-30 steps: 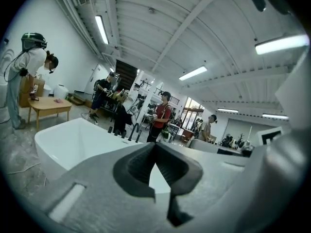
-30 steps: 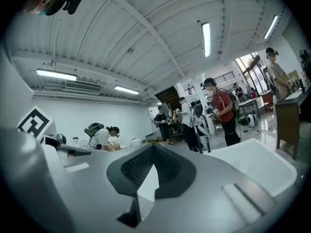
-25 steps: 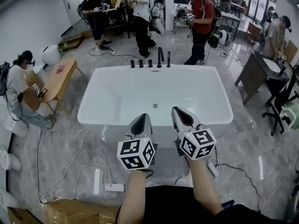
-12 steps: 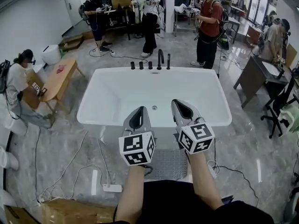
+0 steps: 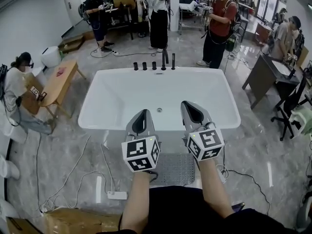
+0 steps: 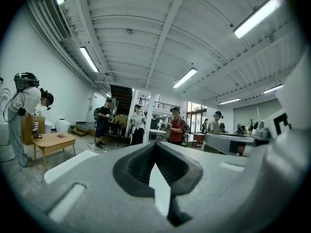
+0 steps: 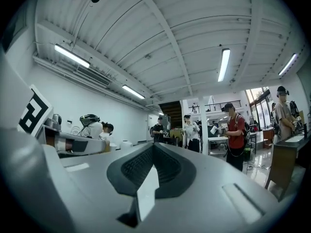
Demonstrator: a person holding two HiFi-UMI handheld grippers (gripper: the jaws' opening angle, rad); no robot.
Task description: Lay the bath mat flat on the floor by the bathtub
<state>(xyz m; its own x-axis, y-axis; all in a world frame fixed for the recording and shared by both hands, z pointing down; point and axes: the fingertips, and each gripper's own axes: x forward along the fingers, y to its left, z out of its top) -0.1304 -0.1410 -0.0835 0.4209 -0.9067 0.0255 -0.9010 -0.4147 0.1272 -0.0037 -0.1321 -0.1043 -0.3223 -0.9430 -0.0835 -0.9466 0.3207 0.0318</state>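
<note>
Grey marble-look floor (image 5: 263, 145) is stretching across a busy open workroom, with a white bathtub (image 5: 97, 123) standing in the middle and people working beyond its far end and at a low wooden bench (image 5: 61, 82) to the left. Cables and a power strip (image 5: 118, 195) are trailing over the floor by the tub's near left corner.

Both tools are pointing level over the tub's near rim. The left gripper (image 5: 141, 113) is showing its fingers (image 6: 136, 164) pressed together on nothing, and the right gripper (image 5: 188, 104) likewise has its fingers (image 7: 138, 171) closed and empty.

The bath mat (image 5: 175, 169), grey and textured, is lying on the floor against the tub's near side, directly below and between the two hands. It is probably running lengthwise along the tub, though the arms are covering its ends. The right hand is looking slightly nearer.
</note>
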